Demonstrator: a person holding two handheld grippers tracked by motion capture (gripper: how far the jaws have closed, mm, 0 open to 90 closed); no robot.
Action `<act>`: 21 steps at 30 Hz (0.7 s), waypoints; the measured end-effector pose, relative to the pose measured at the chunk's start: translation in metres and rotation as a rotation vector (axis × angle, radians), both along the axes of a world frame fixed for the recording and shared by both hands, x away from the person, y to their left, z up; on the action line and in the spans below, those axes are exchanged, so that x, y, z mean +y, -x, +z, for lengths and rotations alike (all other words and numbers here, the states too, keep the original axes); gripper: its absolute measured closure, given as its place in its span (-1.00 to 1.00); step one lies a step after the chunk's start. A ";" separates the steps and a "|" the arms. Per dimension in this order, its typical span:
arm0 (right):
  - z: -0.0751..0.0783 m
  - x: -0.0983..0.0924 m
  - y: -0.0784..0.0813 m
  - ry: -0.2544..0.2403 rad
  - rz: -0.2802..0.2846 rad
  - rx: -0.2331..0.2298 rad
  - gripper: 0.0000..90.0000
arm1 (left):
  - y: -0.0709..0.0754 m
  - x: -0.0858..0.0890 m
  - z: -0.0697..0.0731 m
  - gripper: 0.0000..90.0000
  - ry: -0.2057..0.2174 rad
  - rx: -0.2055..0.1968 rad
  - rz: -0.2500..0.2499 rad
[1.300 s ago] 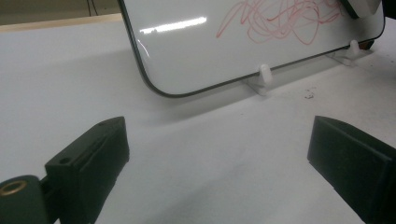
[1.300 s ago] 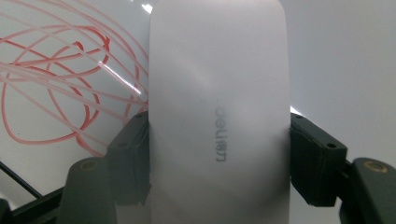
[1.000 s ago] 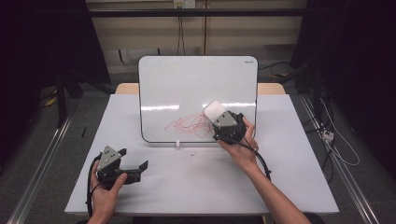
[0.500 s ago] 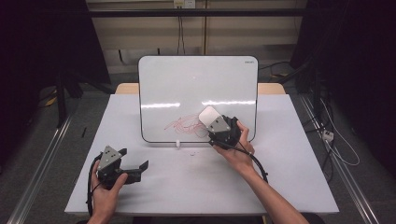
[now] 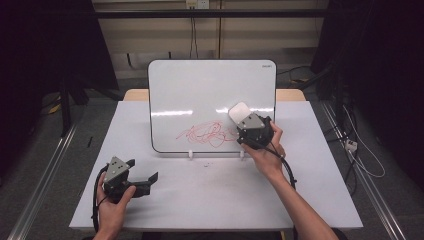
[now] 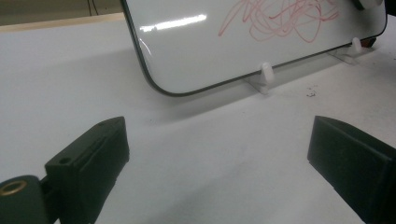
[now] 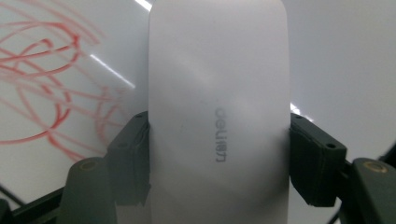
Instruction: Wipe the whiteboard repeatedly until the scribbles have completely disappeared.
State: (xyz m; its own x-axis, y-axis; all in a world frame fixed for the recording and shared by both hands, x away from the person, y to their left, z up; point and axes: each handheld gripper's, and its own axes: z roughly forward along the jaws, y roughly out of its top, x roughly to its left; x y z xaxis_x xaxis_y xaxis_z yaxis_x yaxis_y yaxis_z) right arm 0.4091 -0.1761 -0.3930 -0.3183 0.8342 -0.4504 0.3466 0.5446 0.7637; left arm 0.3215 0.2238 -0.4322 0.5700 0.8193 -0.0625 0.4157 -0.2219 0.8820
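Note:
A white whiteboard stands upright on two small clips at the middle of the table, with a red scribble low on its face. My right gripper is shut on a white eraser and holds it against the board just right of the scribble. In the right gripper view the eraser is clamped between both jaws, with the scribble to its left. My left gripper rests near the front left of the table, open and holding nothing. Its view shows the board and scribble ahead.
The white table has bare surface in front of the board. A few dark specks lie near the board's clips. A cable trails from my right gripper along the forearm. Dark floor and rails flank the table.
My right gripper with the eraser slid left and down across the board, then came back right and up. The left gripper has not moved.

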 end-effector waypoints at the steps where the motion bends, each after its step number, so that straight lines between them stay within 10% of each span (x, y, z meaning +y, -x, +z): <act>1: 0.002 -0.002 -0.001 -0.010 -0.009 -0.001 -0.30 | 0.000 0.000 0.000 -0.88 0.000 0.000 0.000; 21: -0.006 0.024 0.002 -0.013 -0.007 -0.027 -0.30 | 0.000 -0.003 -0.001 -0.88 0.000 0.002 -0.002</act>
State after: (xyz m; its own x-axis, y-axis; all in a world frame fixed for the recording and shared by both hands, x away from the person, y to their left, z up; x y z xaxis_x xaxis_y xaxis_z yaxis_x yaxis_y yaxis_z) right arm 0.4070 -0.1521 -0.3992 -0.3007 0.8422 -0.4475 0.3297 0.5321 0.7799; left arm 0.3219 0.2211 -0.4329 0.5715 0.8181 -0.0640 0.4172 -0.2225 0.8811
